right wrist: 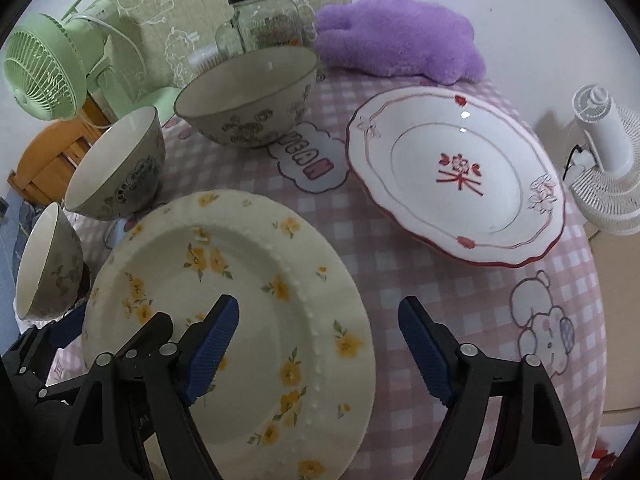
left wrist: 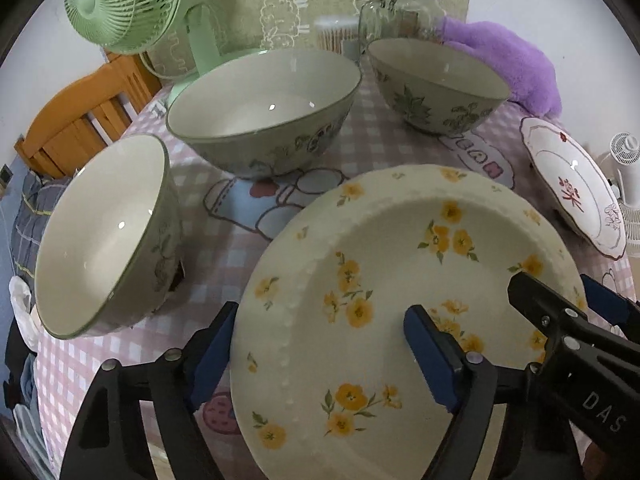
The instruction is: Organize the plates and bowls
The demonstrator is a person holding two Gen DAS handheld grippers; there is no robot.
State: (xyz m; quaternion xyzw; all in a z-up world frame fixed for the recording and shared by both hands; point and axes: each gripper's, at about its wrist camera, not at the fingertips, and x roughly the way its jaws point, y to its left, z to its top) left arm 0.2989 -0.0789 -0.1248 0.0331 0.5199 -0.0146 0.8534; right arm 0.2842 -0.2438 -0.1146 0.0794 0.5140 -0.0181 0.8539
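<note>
A cream plate with yellow flowers (left wrist: 404,304) (right wrist: 232,304) lies at the near side of the pink checked table. My left gripper (left wrist: 320,344) is open, its fingers astride the plate's left rim. My right gripper (right wrist: 318,328) is open, astride the plate's right rim; it also shows in the left wrist view (left wrist: 560,304). A white plate with red trim (right wrist: 456,176) (left wrist: 572,188) lies to the right. Three green floral bowls stand upright: a large one (left wrist: 264,112) (right wrist: 116,164), one at the back (left wrist: 436,84) (right wrist: 248,96), one at the left (left wrist: 104,236) (right wrist: 48,260).
A green fan (left wrist: 124,4), a glass jar (left wrist: 404,12) and a purple plush (right wrist: 400,36) stand along the back. A white fan (right wrist: 608,160) sits past the right table edge. A wooden bed frame (left wrist: 80,112) is at the left.
</note>
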